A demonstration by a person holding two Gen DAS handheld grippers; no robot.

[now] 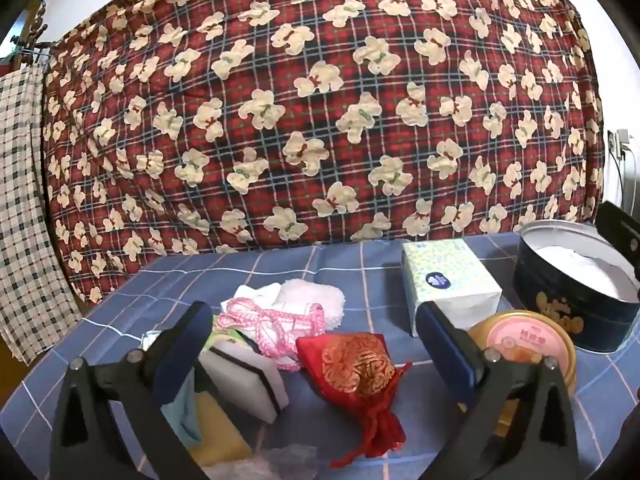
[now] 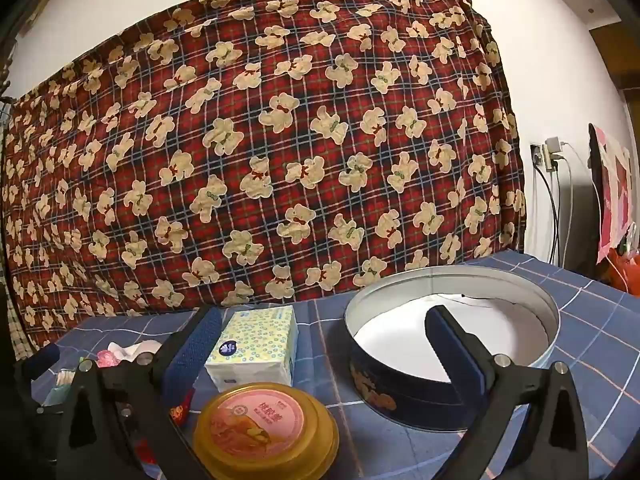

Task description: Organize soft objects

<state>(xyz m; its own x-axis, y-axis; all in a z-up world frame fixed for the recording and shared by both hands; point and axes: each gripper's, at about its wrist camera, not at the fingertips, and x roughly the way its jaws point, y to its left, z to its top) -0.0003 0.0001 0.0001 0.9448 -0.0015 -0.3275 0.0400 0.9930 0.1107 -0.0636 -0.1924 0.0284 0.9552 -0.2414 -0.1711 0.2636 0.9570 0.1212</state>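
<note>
A: Blue checked cloth covers the bench, and the soft things lie in a heap on its left part. A red drawstring pouch with gold print lies nearest the middle, and a pink-and-white knitted piece sits just behind it, touching a fluffy white cloth.

B: And the left tool?

A: Released. Its jaws stand wide apart, with the pouch and a white sponge block low between them; neither pad presses on anything. A yellow sponge lies under the left finger.

B: What about the right tool?

A: Also spread wide and grasping nothing. A gold-rimmed tin with a pink lid sits close beneath it. The tissue pack stands just behind the tin, beside the left finger.

B: Where is the container?

A: A round dark-blue tin, open on top with a pale inside, rests on the right part of the bench, partly behind the right finger. It stands well apart from the soft heap, with the tissue pack between them.

B: Behind all that?

A: A red plaid sheet with cream bears hangs along the wall.
</note>
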